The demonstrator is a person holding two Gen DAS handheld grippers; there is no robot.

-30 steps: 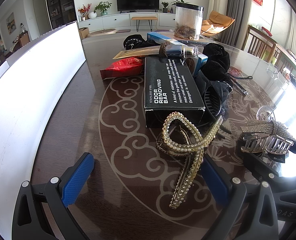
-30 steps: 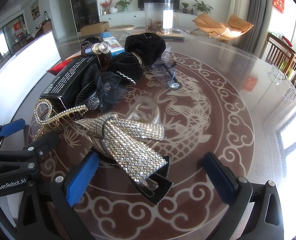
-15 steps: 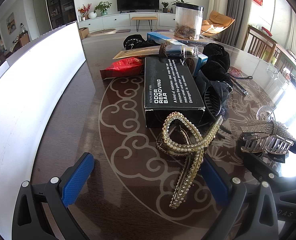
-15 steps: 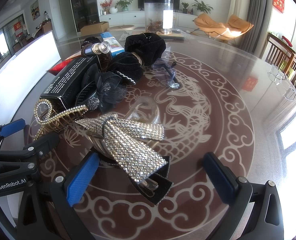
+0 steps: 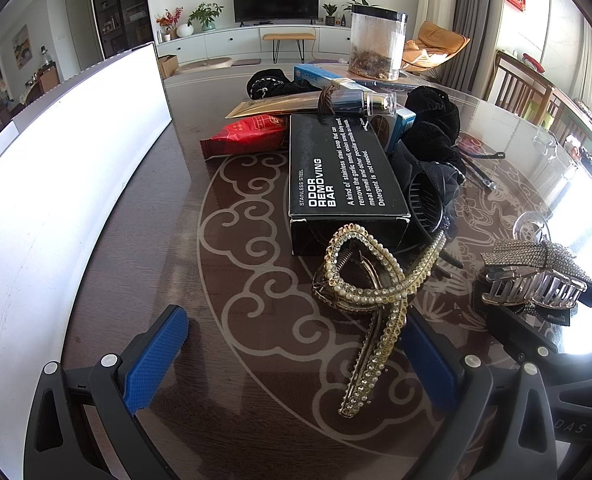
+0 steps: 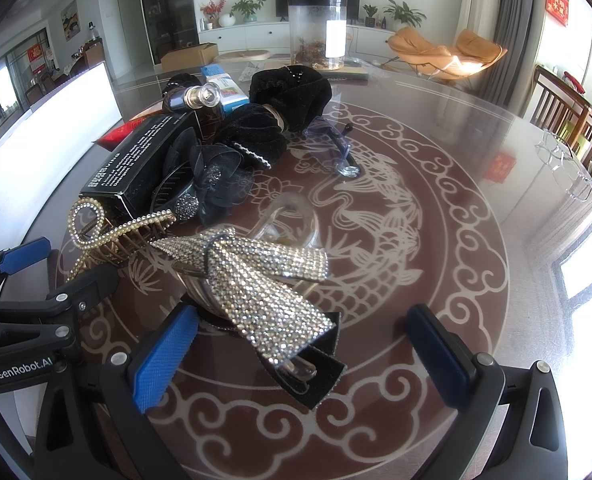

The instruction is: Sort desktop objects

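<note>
Left gripper (image 5: 292,356): jaws spread wide, holding nothing, low over the table (image 5: 144,240). Blue pads at 7 and 5 o'clock of the left wrist view; the tail of the pearl hair claw (image 5: 372,300) lies between them, nearer the 5 o'clock pad; whether it touches that pad cannot be told.

Right gripper (image 6: 300,356): jaws likewise spread, empty. The rhinestone bow hair clip (image 6: 256,280) lies between its pads, its lower end nearest the 7 o'clock pad.

Black box, printed "ODOR REMOVING BAR" (image 5: 344,168): centre of the left view, flat on the table, just behind the pearl hair claw at 12 o'clock from it.

Red packet (image 5: 248,136): at 10 o'clock of the box, beside its far corner.

Gold tube with clear cap (image 5: 316,102): lying across the far end of the box.

Black velvet scrunchies (image 6: 284,100): at 12 o'clock in the right view, beside a black mesh flower clip (image 6: 216,180).

Clear plastic jar (image 6: 317,32): upright at the far edge of the table.

White board (image 5: 56,184): standing along the table's 9 o'clock side.
</note>
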